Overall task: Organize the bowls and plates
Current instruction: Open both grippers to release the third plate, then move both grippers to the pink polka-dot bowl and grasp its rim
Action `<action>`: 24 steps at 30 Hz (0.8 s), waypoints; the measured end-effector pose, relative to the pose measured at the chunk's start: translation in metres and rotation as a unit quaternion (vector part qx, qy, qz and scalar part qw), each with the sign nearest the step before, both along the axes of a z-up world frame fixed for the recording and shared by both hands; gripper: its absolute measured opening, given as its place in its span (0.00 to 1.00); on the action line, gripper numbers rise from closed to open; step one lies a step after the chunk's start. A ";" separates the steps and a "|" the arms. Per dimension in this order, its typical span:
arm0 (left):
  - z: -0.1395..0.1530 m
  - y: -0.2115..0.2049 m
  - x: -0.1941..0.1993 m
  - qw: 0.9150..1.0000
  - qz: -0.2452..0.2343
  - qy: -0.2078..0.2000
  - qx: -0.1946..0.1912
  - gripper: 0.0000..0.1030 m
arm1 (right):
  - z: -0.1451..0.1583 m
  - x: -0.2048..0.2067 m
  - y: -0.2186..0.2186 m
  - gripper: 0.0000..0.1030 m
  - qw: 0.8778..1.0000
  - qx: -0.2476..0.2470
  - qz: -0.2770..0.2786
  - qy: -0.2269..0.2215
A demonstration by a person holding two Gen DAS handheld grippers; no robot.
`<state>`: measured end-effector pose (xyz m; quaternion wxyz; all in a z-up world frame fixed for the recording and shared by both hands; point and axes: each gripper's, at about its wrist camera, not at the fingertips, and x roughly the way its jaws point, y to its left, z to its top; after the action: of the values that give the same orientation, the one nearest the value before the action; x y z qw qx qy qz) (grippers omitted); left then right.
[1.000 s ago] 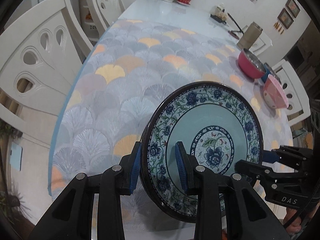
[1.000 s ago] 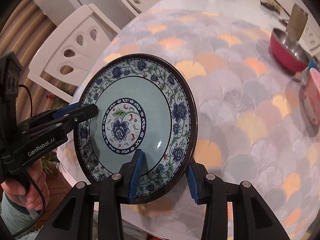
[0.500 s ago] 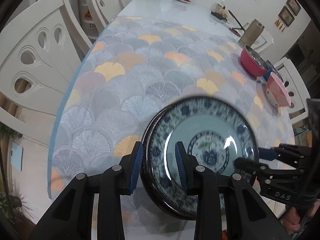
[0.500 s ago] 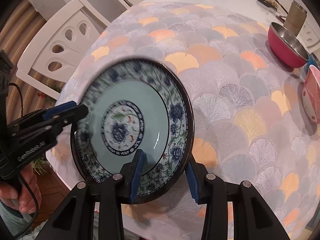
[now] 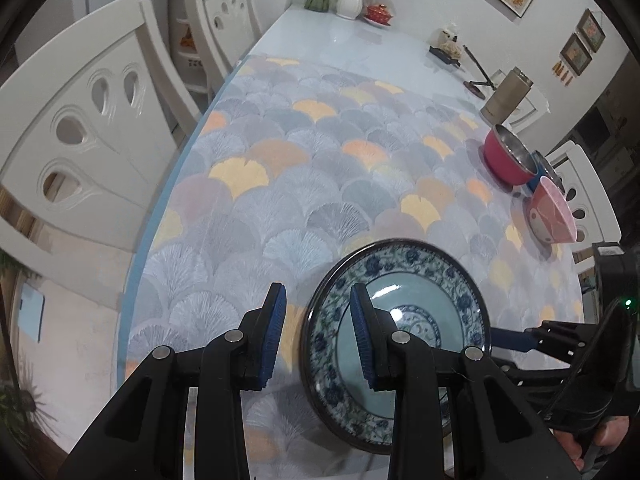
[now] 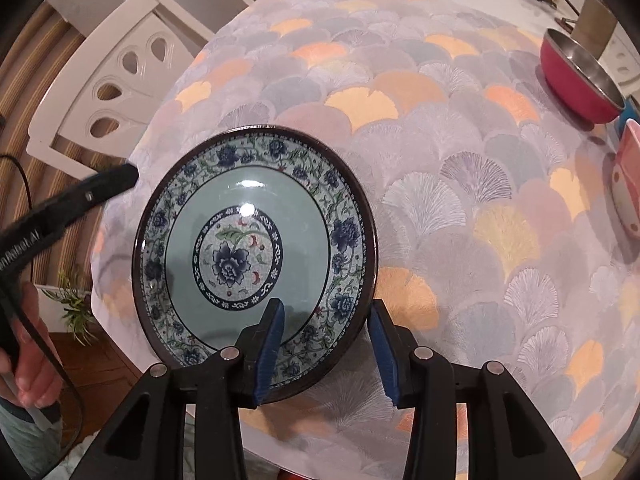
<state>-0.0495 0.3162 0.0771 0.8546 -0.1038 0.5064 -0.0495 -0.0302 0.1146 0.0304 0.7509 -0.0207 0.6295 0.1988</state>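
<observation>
A blue-and-white floral plate (image 5: 432, 312) (image 6: 248, 248) lies flat on the fan-patterned tablecloth (image 5: 320, 184), near the table's front corner. In its own view my right gripper (image 6: 326, 304) straddles the plate's near rim. One blue pad sits over the inside and the other against the outer edge, shut on it. The left wrist view shows it at the plate's right side (image 5: 516, 340). My left gripper (image 5: 318, 292) hovers above the plate's left rim. Its jaws stand a little apart and touch nothing. From the right wrist view the left gripper (image 6: 124, 176) stands clear of the plate, to its left.
A red bowl with a steel inside (image 5: 508, 156) (image 6: 580, 76) and a pink bowl (image 5: 552, 216) stand at the table's right edge, a blue thing between them. Behind them is a beige tumbler (image 5: 506, 98). White chairs (image 5: 92, 132) line the left side. A vase (image 5: 348, 0) stands at the far end.
The plate went from tilted up in the air to lying flat on the cloth. My left gripper came off its rim and rose. The right gripper stayed on the rim.
</observation>
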 end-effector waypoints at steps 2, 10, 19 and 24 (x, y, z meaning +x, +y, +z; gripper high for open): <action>0.006 -0.005 0.004 1.000 -0.008 -0.007 0.002 0.28 | 0.000 0.001 -0.001 0.40 1.000 0.002 -0.003 0.002; 0.048 -0.043 0.039 0.996 -0.074 -0.057 -0.014 0.28 | 0.046 0.012 -0.049 0.40 0.996 0.010 -0.071 -0.050; 0.077 -0.168 0.093 0.983 -0.163 -0.076 -0.036 0.52 | 0.111 0.030 -0.189 0.54 0.962 0.037 -0.236 -0.135; 0.059 -0.250 0.121 0.980 -0.181 -0.034 -0.077 0.60 | 0.103 0.052 -0.280 0.55 0.940 0.051 -0.317 -0.112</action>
<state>0.0710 0.0666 0.1364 0.8379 -0.0742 0.4819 -0.2452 0.0219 -0.1656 0.1335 0.8408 0.1959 0.5043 -0.0217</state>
